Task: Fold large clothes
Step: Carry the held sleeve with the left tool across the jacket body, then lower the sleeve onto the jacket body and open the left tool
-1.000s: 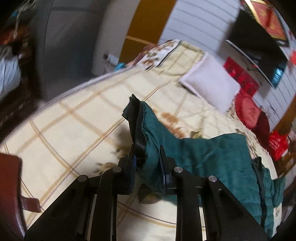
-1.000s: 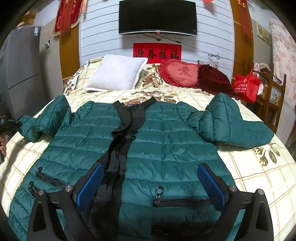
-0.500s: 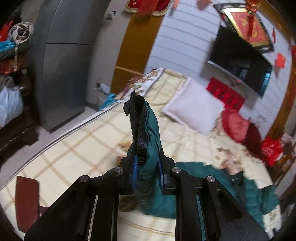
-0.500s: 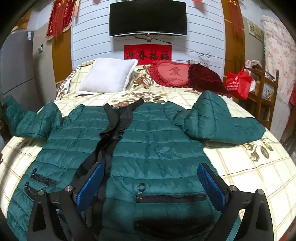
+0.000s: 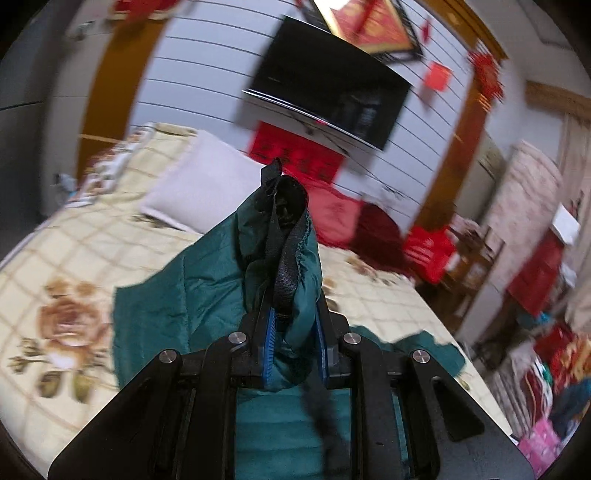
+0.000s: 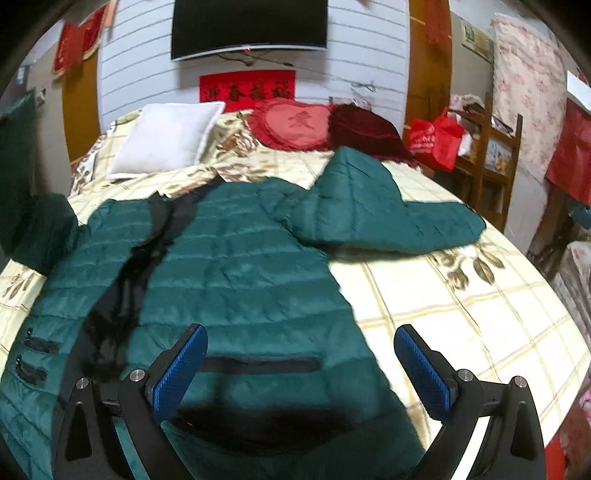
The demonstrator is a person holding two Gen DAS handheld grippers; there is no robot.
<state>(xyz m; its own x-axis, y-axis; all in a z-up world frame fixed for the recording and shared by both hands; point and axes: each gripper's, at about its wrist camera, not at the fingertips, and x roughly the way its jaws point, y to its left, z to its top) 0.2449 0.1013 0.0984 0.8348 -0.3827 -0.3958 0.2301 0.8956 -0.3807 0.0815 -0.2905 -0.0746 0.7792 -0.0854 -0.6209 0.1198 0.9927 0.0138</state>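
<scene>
While the left claw (image 5: 293, 345) pinches one green jacket's (image 6: 236, 273) sleeve (image 5: 280, 236), the right claw (image 6: 301, 373) gapes wide, empty.

Jacket (image 6: 240, 266): quilted green cloth, slight sheen, with black matt trim. Bed (image 6: 461, 306) cover: smooth printed cloth, checked and floral. Pillow (image 6: 166, 138): plain white cloth, matt. Right gripper (image 6: 301, 363) fingers (image 6: 181, 369): black matt plastic, ribbed blue pads, bright metal screws. Television (image 6: 249, 26): glossy black screen.

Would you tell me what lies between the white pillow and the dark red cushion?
A red heart-shaped cushion lies between the white pillow and the dark red cushion, clearest in the right wrist view.
</scene>
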